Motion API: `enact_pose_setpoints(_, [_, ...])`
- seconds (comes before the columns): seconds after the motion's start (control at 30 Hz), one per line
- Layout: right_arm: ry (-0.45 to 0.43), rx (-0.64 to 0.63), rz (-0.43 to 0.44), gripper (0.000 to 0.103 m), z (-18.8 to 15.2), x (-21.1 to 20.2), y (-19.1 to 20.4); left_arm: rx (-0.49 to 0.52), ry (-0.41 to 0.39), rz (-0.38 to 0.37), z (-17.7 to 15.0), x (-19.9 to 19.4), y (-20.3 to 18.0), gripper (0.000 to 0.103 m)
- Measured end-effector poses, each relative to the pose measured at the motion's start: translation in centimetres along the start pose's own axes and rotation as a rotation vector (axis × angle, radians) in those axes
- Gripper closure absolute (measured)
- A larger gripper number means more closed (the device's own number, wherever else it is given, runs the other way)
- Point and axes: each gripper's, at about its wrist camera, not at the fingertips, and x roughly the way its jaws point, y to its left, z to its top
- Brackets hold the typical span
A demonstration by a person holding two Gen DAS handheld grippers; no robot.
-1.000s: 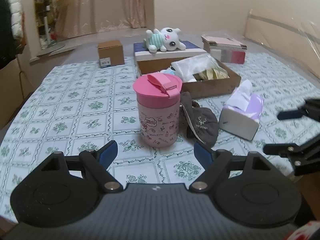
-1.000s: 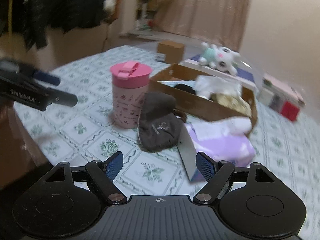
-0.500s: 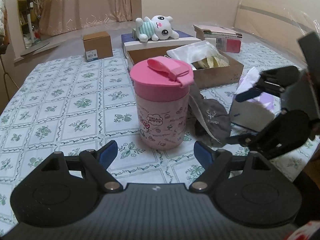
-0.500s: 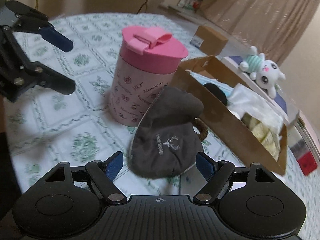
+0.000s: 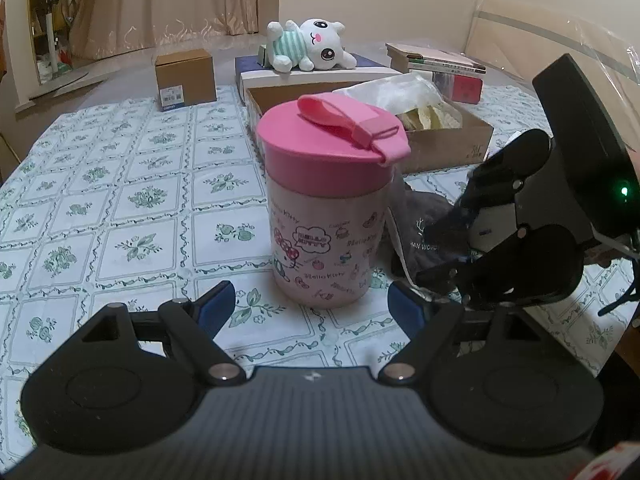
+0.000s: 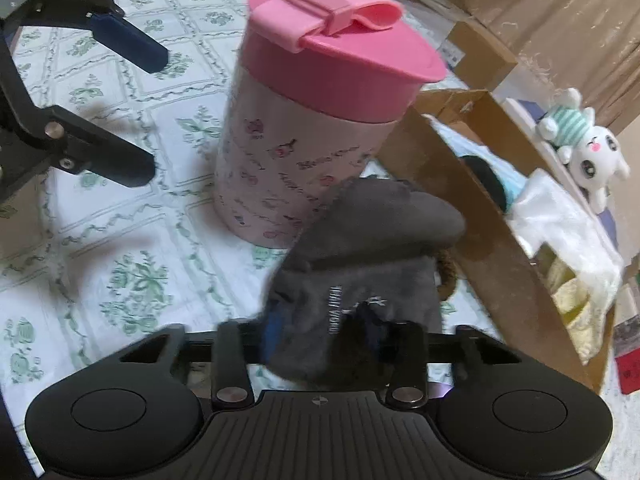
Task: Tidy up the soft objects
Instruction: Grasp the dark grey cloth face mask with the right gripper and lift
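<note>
Grey mitten [image 6: 360,264] on the bench [image 5: 120,208], leaning against the pink cup [image 5: 332,208], right claw [image 6: 324,332] closing on its near edge.

Right claw's jaws are narrowing with the mitten's cuff between them; left claw [image 5: 308,304] hangs wide and empty before the cup. Risk: a shallow pinch could slip off the soft fabric, or lifting could drag against the cup and tip it.

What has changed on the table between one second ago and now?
The right tool came down from above the tablecloth to the dark grey glove, and its jaws are closing with the glove's edge between them. The left tool moved nearer to the pink cup, jaws wide and empty. The cup, cardboard box and plush toy stayed in place.
</note>
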Motion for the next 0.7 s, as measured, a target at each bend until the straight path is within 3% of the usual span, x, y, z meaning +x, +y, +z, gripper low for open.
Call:
enact_pose_setpoints(0.03, [0.003, 0.003, 0.014, 0.095, 0.1, 0.1, 0.1, -0.001, 0.002, 0.000, -0.1, 0.0, 0.0, 0.022])
enact_pose_setpoints(0.07, [0.012, 0.003, 0.019, 0.101, 0.1, 0.2, 0.3, -0.002, 0.002, -0.001, -0.1, -0.1, 0.0, 0.022])
enact_pose_setpoints(0.27, [-0.030, 0.077, 0.022, 0.102, 0.2, -1.4, -0.4, -0.007, -0.006, -0.002, -0.4, -0.9, -0.2, 0.022])
enact_pose_setpoints(0.47, [-0.045, 0.048, 0.018, 0.101, 0.0, -3.3, 0.1, -0.016, -0.004, -0.010, -0.7, -1.1, -0.3, 0.022])
enact_pose_setpoints(0.5, [-0.034, 0.035, 0.021, 0.098, 0.0, -3.2, 0.2, -0.017, -0.003, -0.012, -0.7, -1.1, -0.3, 0.022])
enact_pose_setpoints(0.53, [-0.026, 0.021, 0.023, 0.078, -0.3, -3.3, 0.6, -0.018, -0.002, -0.013, -0.7, -1.0, -0.4, 0.022])
enact_pose_setpoints(0.57, [-0.020, 0.009, 0.017, 0.041, -0.2, -3.0, 0.6, -0.019, -0.001, -0.014, -0.7, -0.9, -0.4, 0.022])
enact_pose_setpoints(0.6, [-0.024, 0.005, 0.012, 0.027, -0.5, -3.0, 0.7, -0.020, -0.001, -0.015, -0.7, -0.8, -0.4, 0.022])
enact_pose_setpoints(0.63, [-0.037, 0.003, 0.011, 0.019, -0.5, -2.9, 0.6, -0.020, -0.001, -0.016, -0.7, -0.8, -0.4, 0.022])
enact_pose_setpoints(0.7, [-0.033, 0.010, 0.026, 0.019, -0.4, -2.3, 0.3, -0.021, 0.003, -0.017, -0.8, -0.6, -0.3, 0.022])
